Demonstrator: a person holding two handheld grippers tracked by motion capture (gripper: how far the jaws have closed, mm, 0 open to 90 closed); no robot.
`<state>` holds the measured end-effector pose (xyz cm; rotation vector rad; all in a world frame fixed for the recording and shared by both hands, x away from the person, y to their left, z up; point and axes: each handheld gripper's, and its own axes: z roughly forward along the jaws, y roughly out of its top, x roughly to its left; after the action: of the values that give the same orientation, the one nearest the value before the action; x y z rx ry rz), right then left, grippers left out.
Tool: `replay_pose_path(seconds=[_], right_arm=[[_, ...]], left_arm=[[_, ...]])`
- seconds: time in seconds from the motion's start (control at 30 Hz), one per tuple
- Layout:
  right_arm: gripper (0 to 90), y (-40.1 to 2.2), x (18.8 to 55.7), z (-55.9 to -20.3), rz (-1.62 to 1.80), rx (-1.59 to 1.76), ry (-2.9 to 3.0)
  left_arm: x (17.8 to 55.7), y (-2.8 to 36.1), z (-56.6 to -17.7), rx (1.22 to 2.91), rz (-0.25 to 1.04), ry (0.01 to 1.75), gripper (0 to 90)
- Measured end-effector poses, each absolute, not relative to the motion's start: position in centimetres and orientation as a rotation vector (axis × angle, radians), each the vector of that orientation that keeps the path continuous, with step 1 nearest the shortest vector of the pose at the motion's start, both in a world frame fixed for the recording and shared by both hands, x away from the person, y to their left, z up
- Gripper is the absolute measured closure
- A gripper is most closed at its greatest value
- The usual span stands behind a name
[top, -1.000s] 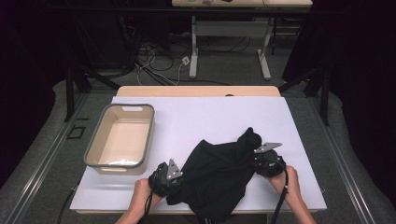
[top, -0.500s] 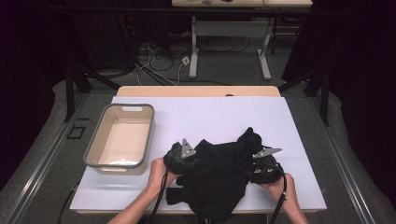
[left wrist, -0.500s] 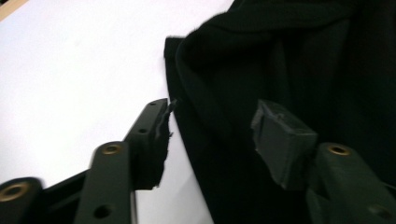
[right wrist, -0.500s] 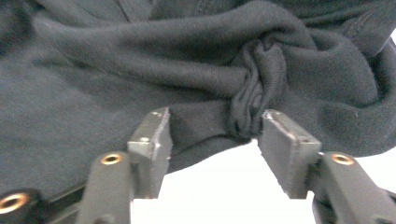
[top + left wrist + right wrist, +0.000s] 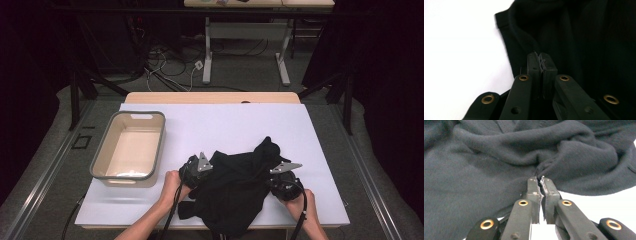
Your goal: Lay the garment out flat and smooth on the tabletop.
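The white surface (image 5: 225, 125) was seen spanning mid-frame. A beige tub (image 5: 129, 147) was set at centre left, likely as a receptacle. A crumpled black garment (image 5: 235, 185) was spread at lower centre. Its edges were pinched by the just-closed left hand-held gripper (image 5: 541, 57) and right hand-held gripper (image 5: 539, 180), apparently for lifting.

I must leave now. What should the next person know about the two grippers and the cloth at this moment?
Left gripper: jaws have just closed, pinching the black cloth at its left edge.
Right gripper: jaws have just closed, pinching a fold on the cloth's right side.
Cloth: crumpled on the white mat, near the front edge. Tub sits to its left, nothing visible inside.
Done: both grips taken.
Left: probably lift and spread or fold the cloth; it is not yet flat.
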<state>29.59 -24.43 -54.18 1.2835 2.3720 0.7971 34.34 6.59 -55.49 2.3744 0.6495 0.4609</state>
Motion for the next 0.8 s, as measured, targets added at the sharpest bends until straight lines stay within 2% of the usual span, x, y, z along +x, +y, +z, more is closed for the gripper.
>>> replay_pose_path(seconds=[0.23,0.47,0.53,0.6,0.73,0.8], right_arm=[[87.3,-26.0,28.4,-53.5,0.741,1.297,2.382],[89.2,-27.6,27.8,-53.7,0.578,1.343,2.334],[88.0,-27.9,28.1,-53.9,0.601,1.365,2.350],[81.3,-28.0,28.2,-53.8,0.612,1.361,2.344],[63.9,-28.1,28.3,-53.4,0.681,1.363,2.336],[56.7,-28.1,28.4,-53.1,0.714,1.359,2.318]], left_arm=[[32.3,8.4,-54.8,2.393,0.500,0.674,88.9],[30.3,9.6,-54.9,2.426,0.484,0.685,88.8],[30.2,9.9,-54.7,2.427,0.463,0.674,88.4],[30.3,9.7,-54.7,2.420,0.489,0.658,86.6],[30.8,8.9,-54.0,2.418,0.533,0.663,61.5],[31.0,8.6,-53.6,2.404,0.532,0.656,54.9]])
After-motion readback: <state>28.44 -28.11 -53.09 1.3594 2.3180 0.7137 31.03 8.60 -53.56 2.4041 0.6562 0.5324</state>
